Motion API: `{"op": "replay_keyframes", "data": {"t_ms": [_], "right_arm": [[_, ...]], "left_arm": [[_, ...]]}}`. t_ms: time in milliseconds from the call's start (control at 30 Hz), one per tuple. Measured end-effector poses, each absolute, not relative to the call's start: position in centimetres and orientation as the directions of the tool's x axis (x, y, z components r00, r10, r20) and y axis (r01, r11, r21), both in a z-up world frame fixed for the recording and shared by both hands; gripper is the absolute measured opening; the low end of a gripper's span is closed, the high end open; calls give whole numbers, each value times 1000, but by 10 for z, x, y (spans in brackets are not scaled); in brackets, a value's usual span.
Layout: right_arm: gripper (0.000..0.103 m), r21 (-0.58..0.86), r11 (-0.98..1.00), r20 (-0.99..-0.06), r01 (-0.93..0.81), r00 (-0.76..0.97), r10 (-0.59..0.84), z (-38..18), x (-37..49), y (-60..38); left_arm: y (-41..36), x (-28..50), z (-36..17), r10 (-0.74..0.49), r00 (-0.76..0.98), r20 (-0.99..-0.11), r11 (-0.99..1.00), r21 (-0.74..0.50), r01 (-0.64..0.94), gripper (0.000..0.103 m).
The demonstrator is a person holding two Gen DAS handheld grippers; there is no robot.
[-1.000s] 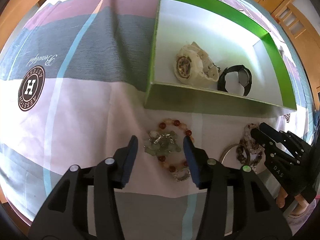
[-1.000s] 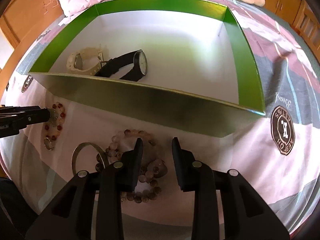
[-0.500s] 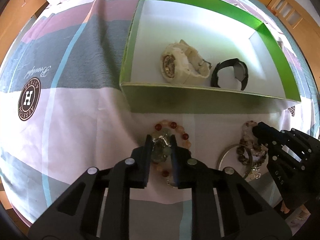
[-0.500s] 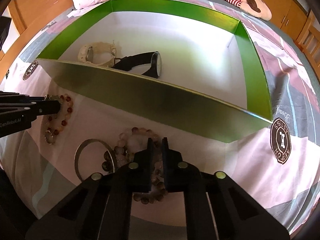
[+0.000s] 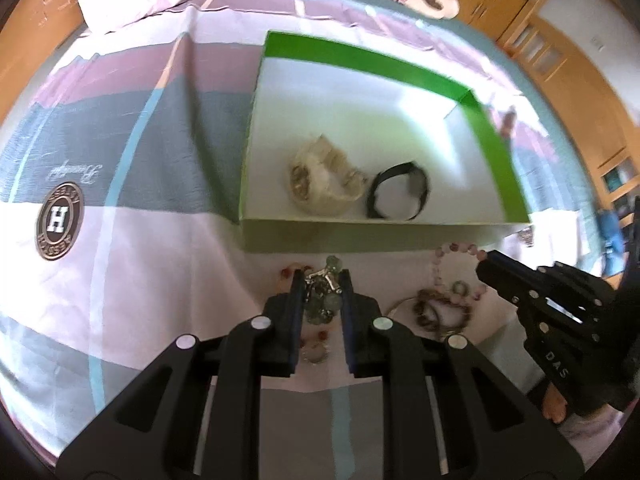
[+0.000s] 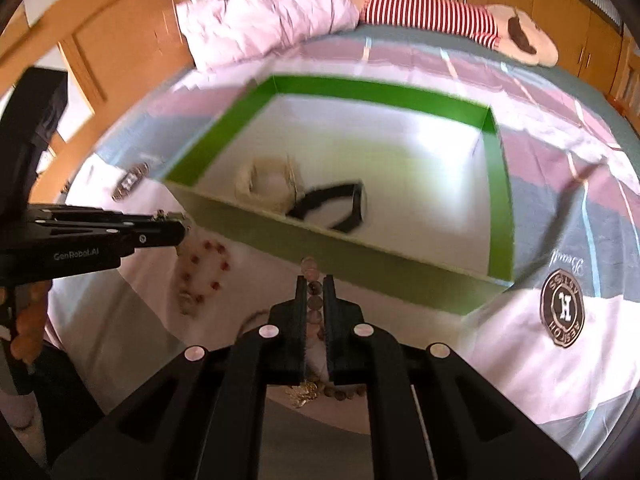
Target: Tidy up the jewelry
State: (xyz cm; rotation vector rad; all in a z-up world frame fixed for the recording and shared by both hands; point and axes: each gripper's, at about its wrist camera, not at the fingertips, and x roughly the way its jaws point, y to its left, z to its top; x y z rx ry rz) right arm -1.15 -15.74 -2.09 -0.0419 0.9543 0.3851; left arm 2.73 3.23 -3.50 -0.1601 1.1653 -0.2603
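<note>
— Gripping a green-stone charm bracelet (image 5: 323,300) between both pads: left gripper (image 5: 322,280), bottom centre of its own view, pointing steeply down, jaws just drawn in onto the charms. Red beads of the same bracelet dangling below toward the bedspread (image 5: 132,264).

— And the right gripper (image 6: 315,284)?

— Pinched onto a strand of brown and pink beads (image 6: 314,300), jaws nearly together, also just closed in. Seen at the lower right in the left view, black fingers angled toward the box. Rest of that strand hanging beneath, with a thin metal bangle (image 5: 400,306) near it on the cloth.

— Room ahead?

— Green box (image 5: 360,236) just beyond both sets of fingertips, near wall running across mid-frame. Inside, toward the near left: cream watch (image 5: 320,184) beside a black watch (image 5: 400,192), close together. Far and right parts of the white floor bare.

— Surroundings?

— Striped pink, grey and white bedspread with round "H" badges. Pink pillow (image 6: 272,20) at the top, a red-striped plush (image 6: 436,16) beside it. Wooden cabinets (image 5: 560,80) along the upper right edge. Both views motion-blurred.
</note>
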Motion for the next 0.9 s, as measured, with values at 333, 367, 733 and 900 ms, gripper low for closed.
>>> {"op": "replay_keyframes", "data": {"t_ms": [333, 367, 733, 900], "right_arm": [[7, 170, 934, -735, -314, 591, 332, -2, -6, -173], [7, 179, 936, -717, -304, 610, 336, 4, -4, -176], [7, 180, 976, -695, -123, 686, 215, -2, 30, -201], [7, 175, 980, -728, -100, 656, 197, -16, 38, -201]], "left_arm": [[36, 22, -14, -361, 454, -815, 932, -325, 158, 17], [35, 22, -9, -376, 475, -796, 926, -339, 165, 17], [34, 53, 3, -352, 554, -755, 933, -331, 141, 17], [26, 70, -21, -315, 516, -797, 947, -297, 119, 17]]}}
